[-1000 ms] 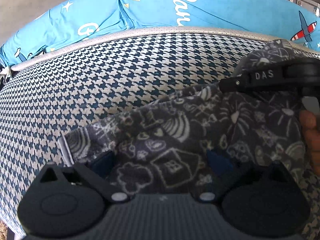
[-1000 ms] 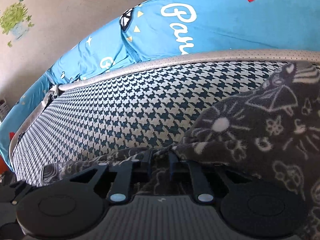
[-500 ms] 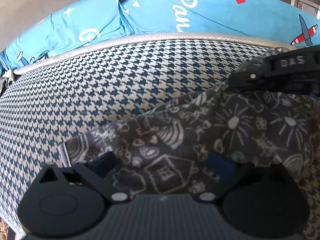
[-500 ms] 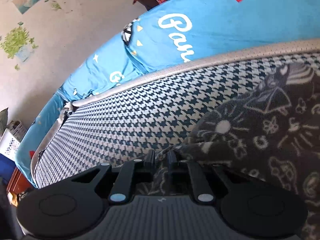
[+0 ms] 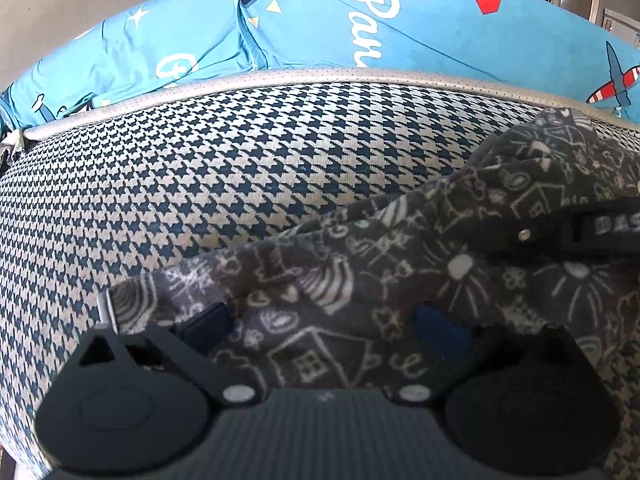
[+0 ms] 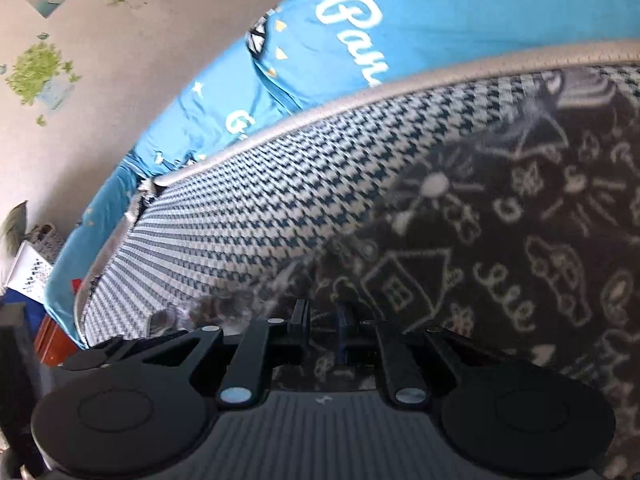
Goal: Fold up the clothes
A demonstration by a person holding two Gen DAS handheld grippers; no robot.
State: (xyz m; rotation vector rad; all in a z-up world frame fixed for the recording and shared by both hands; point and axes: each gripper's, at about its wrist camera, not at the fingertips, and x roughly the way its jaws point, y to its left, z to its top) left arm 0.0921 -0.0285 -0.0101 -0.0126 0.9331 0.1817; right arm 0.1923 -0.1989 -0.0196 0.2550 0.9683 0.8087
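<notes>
A dark grey printed garment [image 5: 360, 280] is lying rumpled on a houndstooth mattress [image 5: 200, 184], spread over the near right part of it, well short of the mattress's grey piped edge [image 5: 320, 76]. A blue bedsheet [image 5: 400, 32] is lying beyond that edge.

The right claw [image 6: 322, 320] is being held almost fully closed, with a fold of the garment pinched between its pads. The left claw [image 5: 320, 328] is being held wide apart over the garment's near edge, cloth lying between its blue pads [image 5: 440, 332] but not being squeezed by them.

The step in hand is judged to be the taking up of two points on the garment so that it can be lifted and laid flat. The left claw is being called on next to close on the hem beside the pale strip [image 5: 106, 308], so that the cloth can then be drawn taut between both claws.
</notes>
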